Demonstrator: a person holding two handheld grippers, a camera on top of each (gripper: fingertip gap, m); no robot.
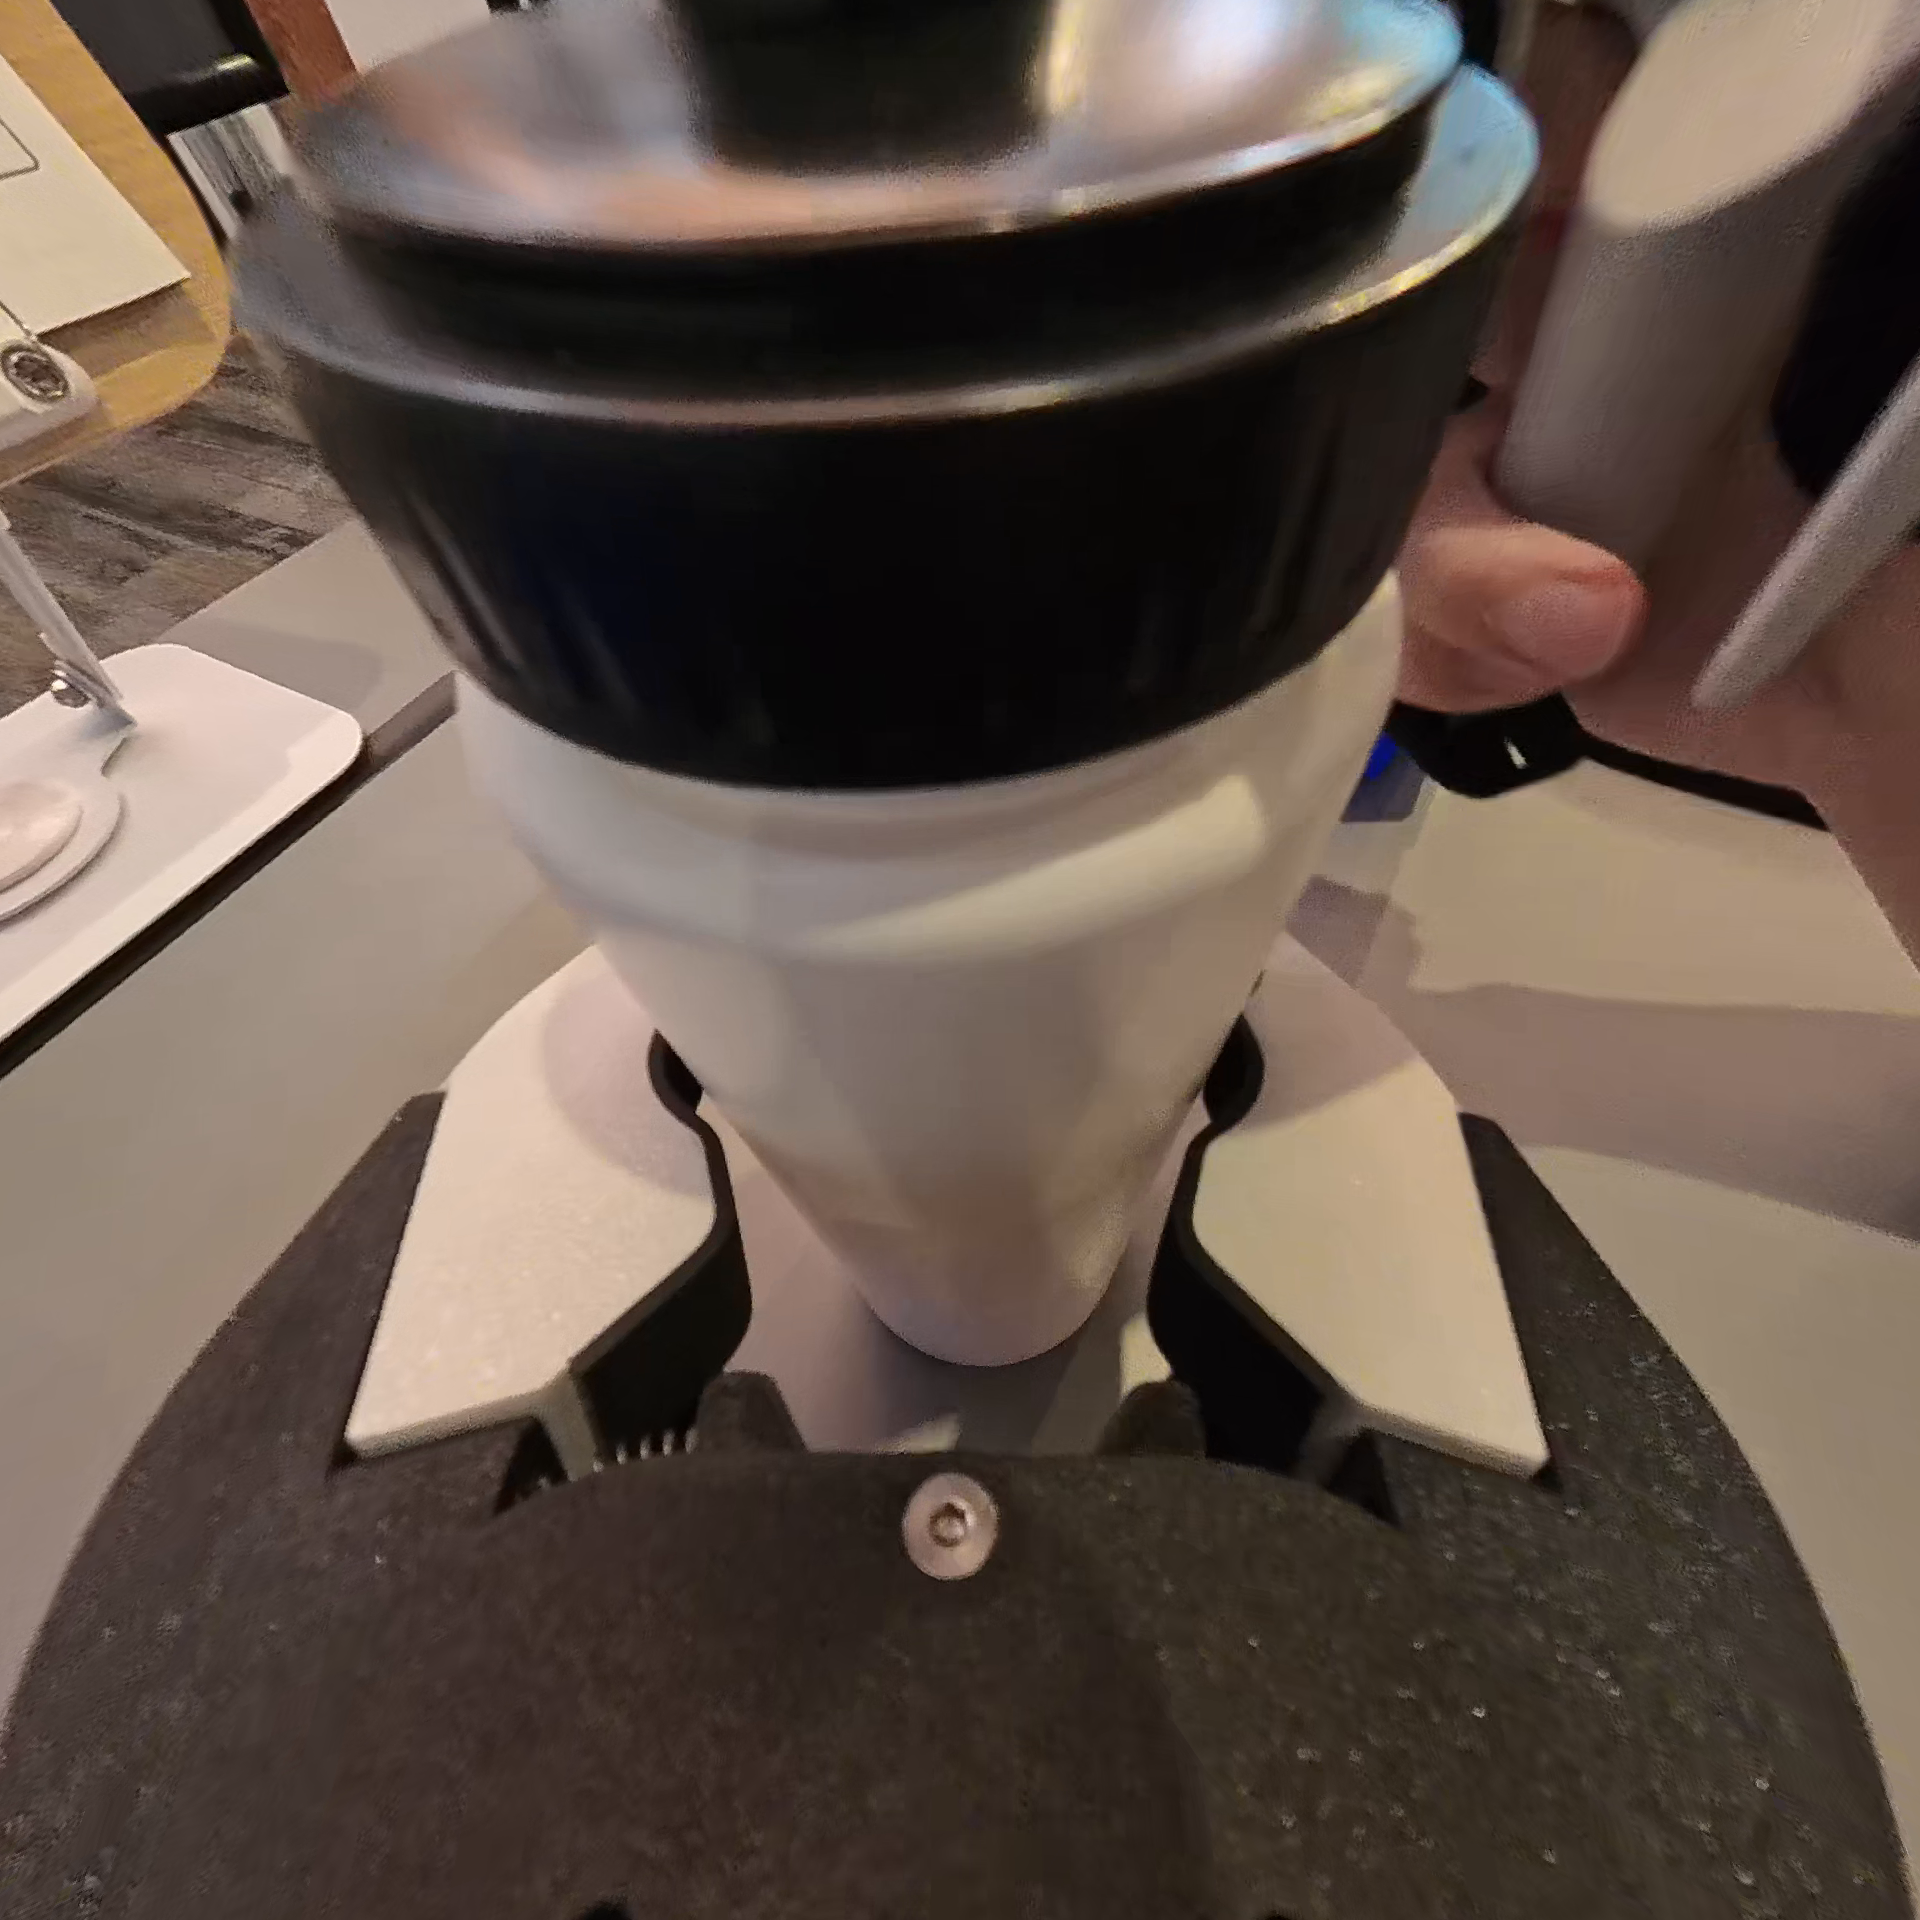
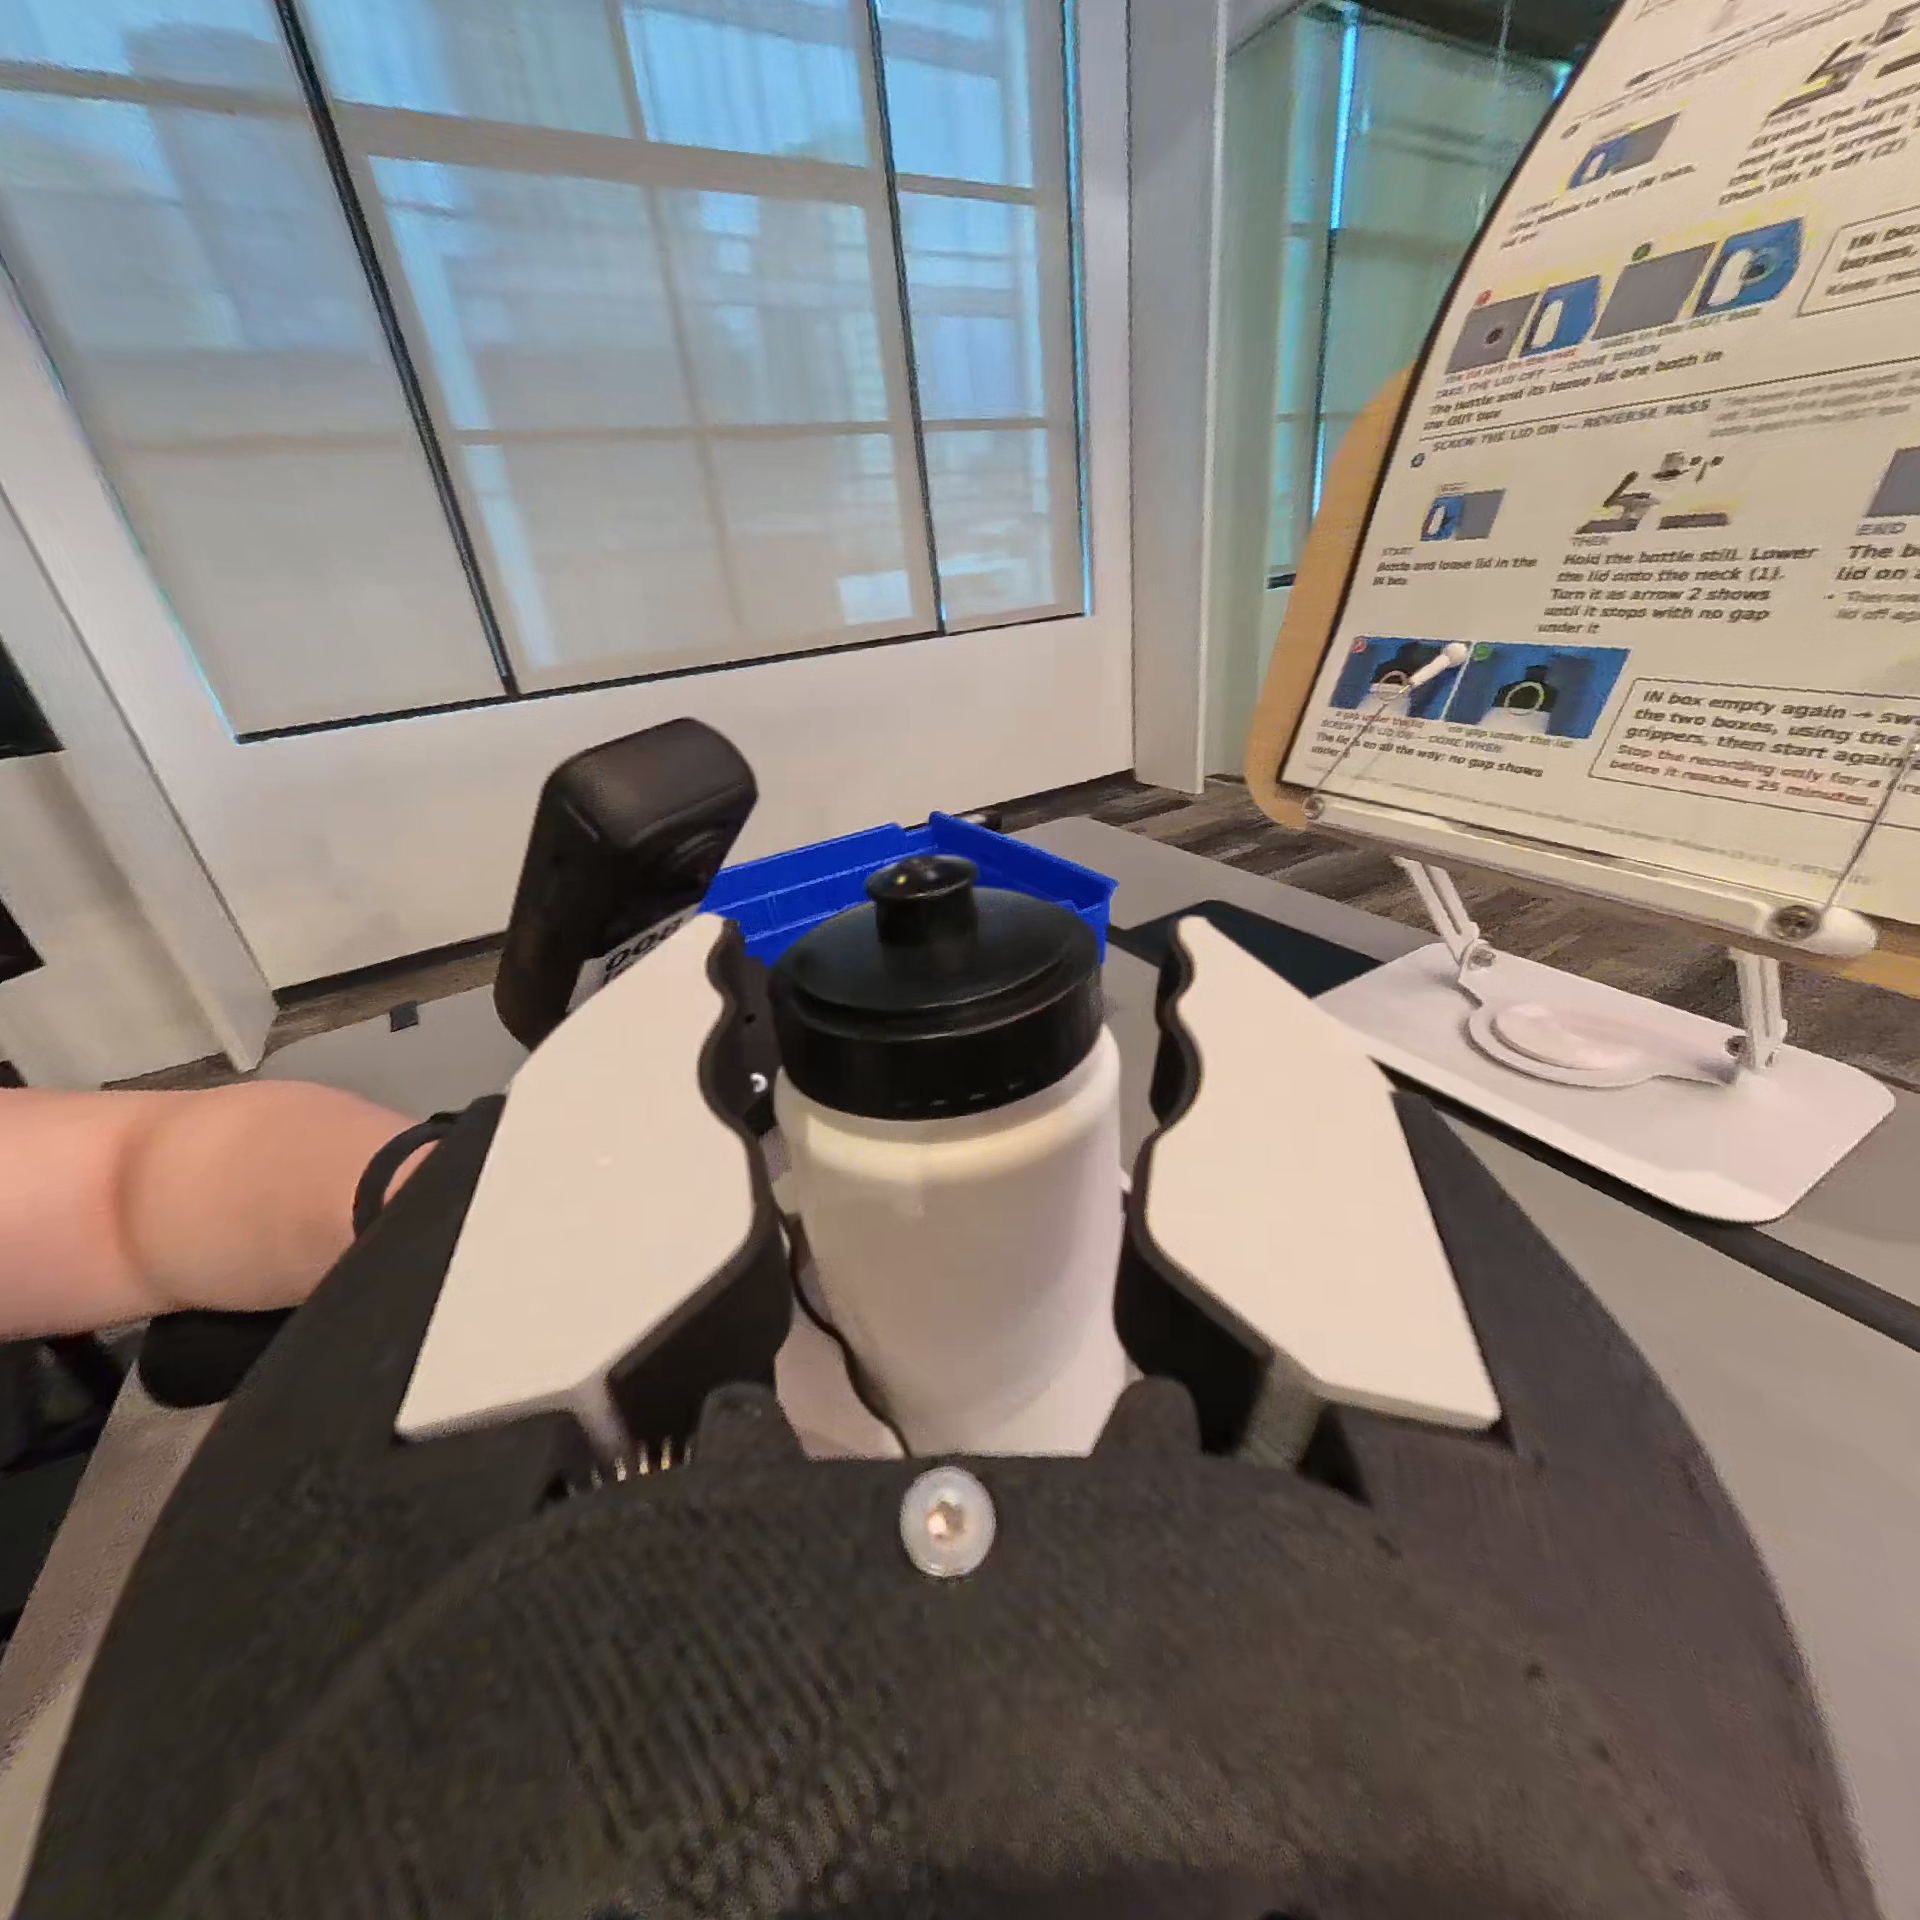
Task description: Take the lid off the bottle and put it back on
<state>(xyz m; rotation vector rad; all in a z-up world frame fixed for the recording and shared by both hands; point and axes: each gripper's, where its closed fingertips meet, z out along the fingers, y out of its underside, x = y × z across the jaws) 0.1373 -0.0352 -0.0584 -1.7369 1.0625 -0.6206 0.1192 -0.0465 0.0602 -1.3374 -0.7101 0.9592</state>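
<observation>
Bottle point(image 2: 956, 1247), white with a black screw lid point(image 2: 935, 997), stood upright between both claws, the lid seated on its neck. In the left wrist view the left claw point(image 1: 956, 1055) pinched the bottle low on its body, a dark pad pressed against each side, and the grey tabletop point(image 1: 208, 1195) showed underneath; whether the bottle's base touched it I could not tell. The right claw point(image 2: 956, 940) was spread at lid height. Its left-hand finger lay just beside the lid, while a clear gap separated the other finger from it. A person's hand point(image 1: 1507, 623) gripped the right tool close to the lid's far side. Another hand point(image 2: 177, 1195) showed at the left edge of the right wrist view. Behind the bottle sat a blue box point(image 2: 1039, 862) on the tabletop. Off to the right, a printed sheet point(image 2: 1610, 468) leaned on a white stand point(image 2: 1621, 1122).
</observation>
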